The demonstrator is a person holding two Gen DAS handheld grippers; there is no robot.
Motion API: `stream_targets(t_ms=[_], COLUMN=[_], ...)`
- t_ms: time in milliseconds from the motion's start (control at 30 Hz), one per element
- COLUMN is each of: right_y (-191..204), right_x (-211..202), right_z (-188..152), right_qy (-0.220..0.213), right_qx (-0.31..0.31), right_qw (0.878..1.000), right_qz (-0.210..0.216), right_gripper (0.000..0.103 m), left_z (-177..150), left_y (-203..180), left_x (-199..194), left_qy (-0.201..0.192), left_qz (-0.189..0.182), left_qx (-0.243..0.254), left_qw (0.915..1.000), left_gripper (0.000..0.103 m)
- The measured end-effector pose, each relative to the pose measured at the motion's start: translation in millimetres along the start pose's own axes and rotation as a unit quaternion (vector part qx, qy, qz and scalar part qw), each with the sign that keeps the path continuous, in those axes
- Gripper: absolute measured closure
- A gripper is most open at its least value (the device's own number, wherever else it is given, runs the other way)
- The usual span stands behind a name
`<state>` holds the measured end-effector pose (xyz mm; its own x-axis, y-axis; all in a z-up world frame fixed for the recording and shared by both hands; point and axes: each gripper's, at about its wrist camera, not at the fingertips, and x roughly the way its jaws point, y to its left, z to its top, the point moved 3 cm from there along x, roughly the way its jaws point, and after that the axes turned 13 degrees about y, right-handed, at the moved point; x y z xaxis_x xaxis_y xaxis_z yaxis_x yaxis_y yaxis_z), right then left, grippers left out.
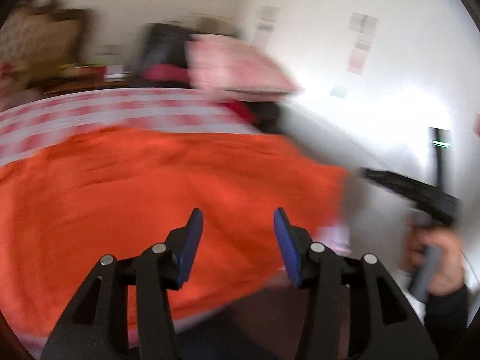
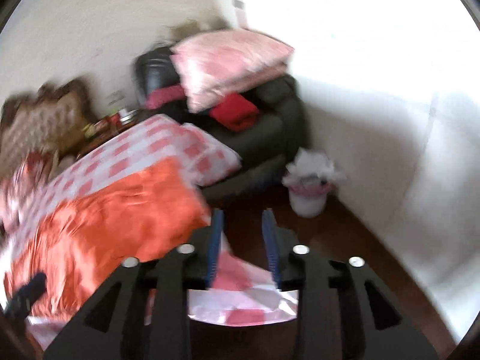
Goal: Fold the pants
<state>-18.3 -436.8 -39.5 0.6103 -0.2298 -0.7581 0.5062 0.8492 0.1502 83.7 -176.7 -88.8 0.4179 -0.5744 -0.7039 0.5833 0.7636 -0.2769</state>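
Note:
Orange pants [image 1: 168, 189] lie spread flat on a pink-and-white checked sheet [image 1: 90, 111]. My left gripper [image 1: 238, 225] hovers over the pants' near part, open, with nothing between its blue pads. At the right of the left wrist view a hand [image 1: 441, 261] holds the other gripper's black body [image 1: 420, 195] beyond the pants' right edge. In the right wrist view the pants [image 2: 114, 225] fill the lower left. My right gripper [image 2: 242, 219] stands open past their right corner, above the sheet's hanging corner [image 2: 240, 285] and the floor. Both views are motion-blurred.
A black armchair [image 2: 270, 132] behind the bed carries pink pillows [image 2: 225, 63] and red cloth [image 2: 234, 114]. A white bin [image 2: 307, 192] full of paper stands on the dark wooden floor [image 2: 345, 255] by the white wall. A cluttered side table [image 2: 111, 123] sits at the back left.

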Motion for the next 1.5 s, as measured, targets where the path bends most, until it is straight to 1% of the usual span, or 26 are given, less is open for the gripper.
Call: stream_targets(t_ms=[67,133,233,300,367,533,600,667,733,767,867,900,933,967,1000,1033,1067,1100,1133,1167,1200,1267,1300,1367,1433,1500], right_y=[41.6,86.0,139.3,161.2,178.5,195.9,197.3,191.3,188.9,189.3,191.0,190.8,190.7,190.8,190.9,192.2,193.4,193.6,194.2,194.0,194.0,195.0,195.0,195.3,195.1,194.4], right_x=[-6.9,-6.5,-0.5,7.6,16.1,41.1,47.8,50.6,52.1,52.4,53.7,53.8,53.9,53.9,53.6,54.9,54.7,54.6,54.5,54.4,54.3,53.9,54.1,54.7,55.1,55.0], right_z=[-4.3,-12.9,-27.9,-36.0,-46.1,-69.2,-79.6,-80.7,-80.6,-80.8,-80.8,-80.6,-80.1,-80.0,-79.9,-79.1,-79.5,-79.8,-79.5,-79.7,-80.1,-80.3,-80.7,-80.9,-81.5,-80.9], right_qy=[-0.021,-0.027,-0.023,-0.01,0.002,0.041,0.058,0.057,0.061,0.062,0.064,0.065,0.066,0.065,0.066,0.068,0.069,0.068,0.069,0.069,0.069,0.067,0.067,0.067,0.067,0.067], right_qx=[-0.06,-0.122,-0.183,-0.2,-0.216,-0.245,-0.247,-0.232,-0.225,-0.226,-0.226,-0.226,-0.226,-0.226,-0.226,-0.226,-0.226,-0.227,-0.226,-0.226,-0.226,-0.226,-0.225,-0.224,-0.224,-0.224], right_qw=[0.998,0.992,0.983,0.979,0.976,0.969,0.967,0.971,0.972,0.972,0.972,0.972,0.972,0.972,0.972,0.972,0.971,0.971,0.972,0.972,0.971,0.972,0.972,0.972,0.972,0.972], right_qz=[-0.002,0.003,0.027,0.033,0.035,0.008,0.001,0.011,0.017,0.017,0.013,0.012,0.013,0.013,0.016,0.018,0.018,0.018,0.018,0.018,0.019,0.02,0.02,0.021,0.021,0.022], right_gripper=[0.031,0.03,0.023,0.023,0.022,0.017,0.016,0.015,0.015,0.015,0.015,0.015,0.015,0.015,0.015,0.015,0.015,0.015,0.015,0.015,0.015,0.015,0.015,0.014,0.014,0.014], left_z=[-9.6,-20.6,-37.2,-46.9,-58.7,-84.9,-96.9,-106.6,-120.6,-127.1,-147.3,-153.4,-162.3,-167.4,-171.8,-173.6,-174.9,-176.9,-180.9,-185.1,-189.5,-200.6,-204.0,-205.4,-199.3,-189.3], left_y=[35.2,67.5,114.8,143.5,171.1,226.8,250.8,268.6,290.4,300.9,331.2,340.1,354.1,362.6,371.8,377.1,378.8,379.8,380.7,380.8,382.9,392.3,395.3,398.2,398.9,394.3], left_x=[-14.7,-27.8,-46.9,-59.0,-74.1,-113.1,-131.3,-147.6,-169.2,-179.4,-211.0,-219.5,-230.6,-238.2,-246.4,-251.7,-256.8,-263.4,-274.9,-283.6,-291.4,-303.0,-306.5,-306.8,-300.1,-288.7], left_qy=[-0.01,-0.012,-0.013,-0.011,-0.017,-0.04,-0.053,-0.063,-0.083,-0.095,-0.121,-0.131,-0.141,-0.15,-0.155,-0.16,-0.164,-0.171,-0.179,-0.192,-0.205,-0.208,-0.208,-0.201,-0.19,-0.167], left_qz=[0.041,0.088,0.137,0.161,0.183,0.227,0.23,0.238,0.233,0.221,0.239,0.24,0.251,0.247,0.223,0.21,0.204,0.211,0.262,0.289,0.286,0.267,0.258,0.236,0.216,0.217], left_qx=[-0.038,-0.069,-0.117,-0.147,-0.171,-0.216,-0.229,-0.243,-0.27,-0.278,-0.307,-0.311,-0.323,-0.323,-0.321,-0.324,-0.325,-0.324,-0.336,-0.346,-0.352,-0.375,-0.378,-0.378,-0.375,-0.357], left_qw=[0.9984,0.9937,0.9835,0.9759,0.9679,0.949,0.9445,0.9383,0.9306,0.9301,0.9131,0.91,0.9014,0.9013,0.9071,0.9086,0.9087,0.906,0.8866,0.8719,0.8674,0.8629,0.8642,0.8722,0.8815,0.893], left_gripper=[0.052,0.041,0.041,0.04,0.035,0.031,0.031,0.031,0.032,0.03,0.028,0.025,0.023,0.025,0.031,0.036,0.036,0.032,0.02,0.018,0.018,0.02,0.023,0.032,0.049,0.053])
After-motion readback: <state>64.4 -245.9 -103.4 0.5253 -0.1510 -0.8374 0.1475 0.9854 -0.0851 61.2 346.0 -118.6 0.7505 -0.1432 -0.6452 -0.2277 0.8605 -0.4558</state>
